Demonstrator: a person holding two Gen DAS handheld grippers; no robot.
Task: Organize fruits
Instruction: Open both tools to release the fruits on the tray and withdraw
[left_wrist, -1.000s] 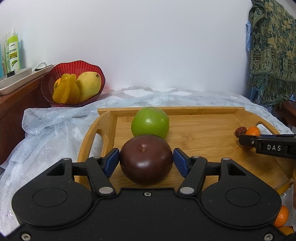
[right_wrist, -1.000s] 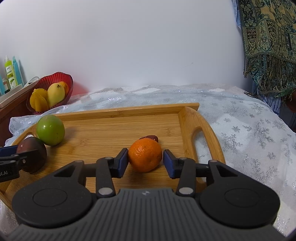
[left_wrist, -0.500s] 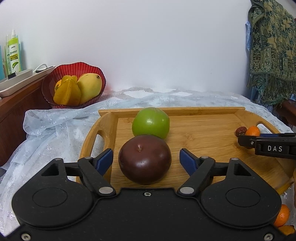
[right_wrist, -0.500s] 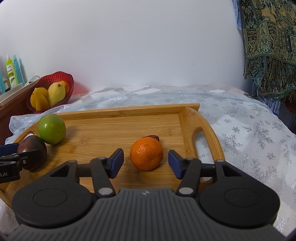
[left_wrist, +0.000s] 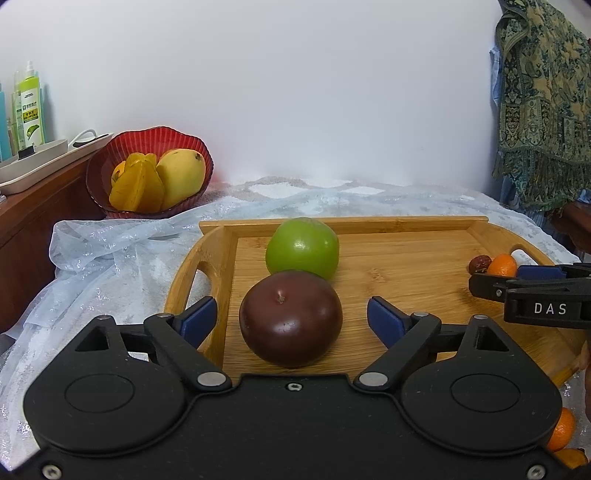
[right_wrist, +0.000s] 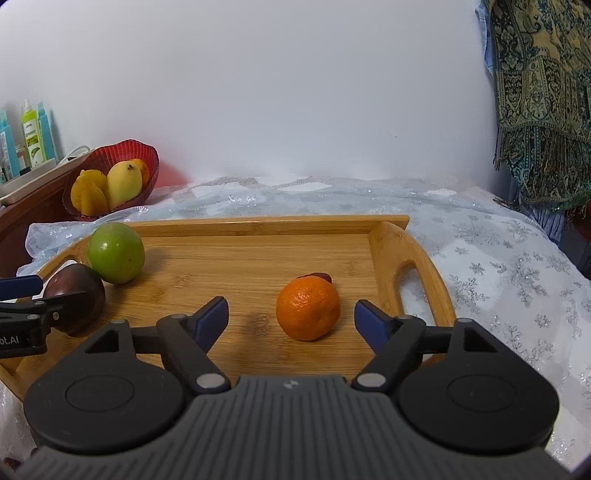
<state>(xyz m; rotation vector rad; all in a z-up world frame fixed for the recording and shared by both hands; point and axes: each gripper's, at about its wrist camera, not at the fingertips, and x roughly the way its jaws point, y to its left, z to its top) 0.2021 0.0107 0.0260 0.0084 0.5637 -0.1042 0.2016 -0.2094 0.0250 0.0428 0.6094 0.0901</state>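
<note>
The left tongs (left_wrist: 291, 321) have their blue pads apart and are opening, with the dark purple fruit (left_wrist: 290, 318) between them but clear of both pads, a gap showing on each side. That fruit sits on the wooden tray (left_wrist: 406, 266) near its left handle, and the green fruit (left_wrist: 302, 248) rests just behind it at 12 o'clock, touching or nearly so.

The right tongs (right_wrist: 290, 319) are likewise spread and opening around the orange mandarin (right_wrist: 308, 308), which stands free on the tray floor near the right handle, closer to the right pad. A small dark red fruit (right_wrist: 320, 276) peeks out just behind the mandarin at 12 o'clock.

The tray lies on a table covered by a pale snowflake cloth (right_wrist: 498, 258). At 10 o'clock from the tray, a red bowl (left_wrist: 147, 147) holds a yellow mango (left_wrist: 181, 177) and a starfruit (left_wrist: 138, 184).
</note>
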